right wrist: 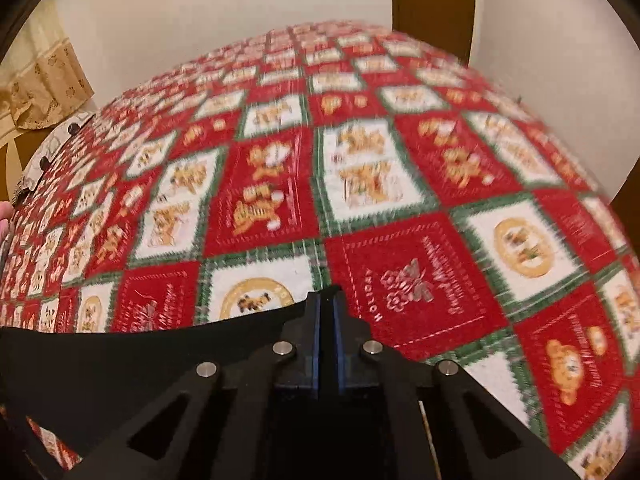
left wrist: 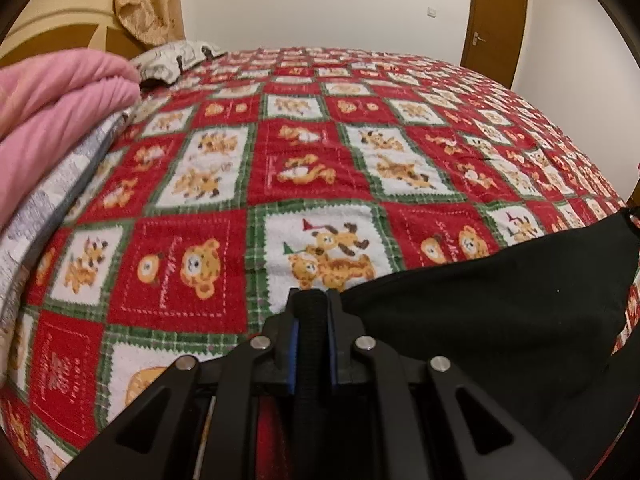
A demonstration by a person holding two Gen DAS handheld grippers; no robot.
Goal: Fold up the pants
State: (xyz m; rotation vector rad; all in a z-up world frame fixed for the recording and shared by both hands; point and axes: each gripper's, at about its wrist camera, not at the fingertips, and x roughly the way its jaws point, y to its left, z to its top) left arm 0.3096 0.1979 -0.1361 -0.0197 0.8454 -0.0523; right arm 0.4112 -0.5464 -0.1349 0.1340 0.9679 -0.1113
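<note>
The black pants (left wrist: 500, 320) lie on the bed's red, white and green patchwork blanket (left wrist: 280, 160), spreading to the right in the left wrist view. My left gripper (left wrist: 314, 298) is shut on a thick ribbed edge of the pants, which runs back between its jaws. In the right wrist view the pants (right wrist: 120, 360) stretch to the left as a taut black sheet. My right gripper (right wrist: 327, 300) is shut on their edge, a thin black layer pinched between the blue pads (right wrist: 317, 320). The blanket (right wrist: 400, 180) looks blurred there.
A folded pink blanket (left wrist: 60, 100) lies on grey bedding at the left edge of the bed, with a patterned pillow (left wrist: 176, 60) behind it. A brown door (left wrist: 496, 20) and white wall stand beyond the bed. Curtains (right wrist: 40, 76) hang at the far left.
</note>
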